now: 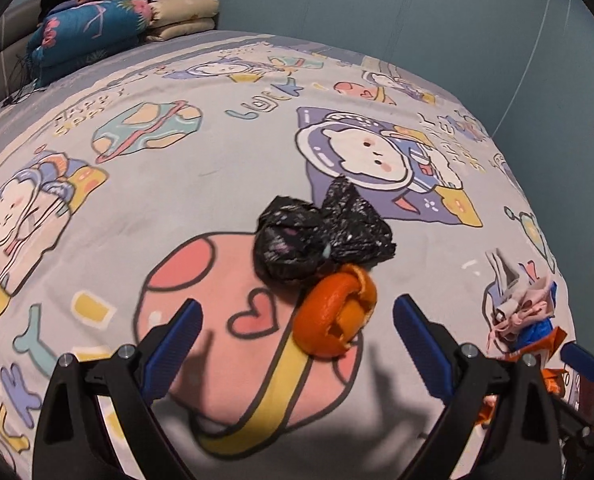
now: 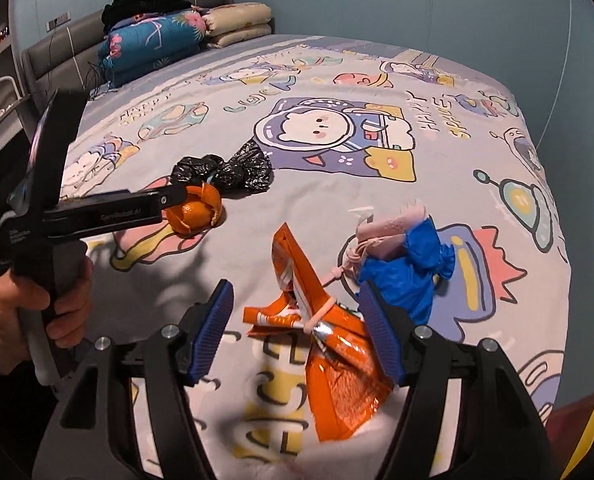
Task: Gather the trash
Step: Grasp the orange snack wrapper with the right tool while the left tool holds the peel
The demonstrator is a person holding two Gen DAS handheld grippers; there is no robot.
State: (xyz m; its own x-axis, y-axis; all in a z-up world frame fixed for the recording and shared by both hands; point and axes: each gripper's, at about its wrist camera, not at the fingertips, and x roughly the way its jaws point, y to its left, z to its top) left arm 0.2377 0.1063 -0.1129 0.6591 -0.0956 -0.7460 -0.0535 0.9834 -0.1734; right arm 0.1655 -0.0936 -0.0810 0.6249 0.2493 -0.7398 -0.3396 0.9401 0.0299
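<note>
Black bag (image 1: 321, 236) (seemingly knotted shut) touches orange peel (image 1: 337, 312).

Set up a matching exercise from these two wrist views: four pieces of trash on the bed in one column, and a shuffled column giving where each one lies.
Things:
1. orange peel
2. black plastic bag
3. orange wrapper
4. blue plastic

Places:
A. farther up the bed, touching the peel's far side
B. behind the right gripper's outer finger, under a pink scrap
C. just ahead of the open left gripper, over the printed pink planet
D. between the right gripper's open fingers

Pairs: 1-C, 2-A, 3-D, 4-B
</note>
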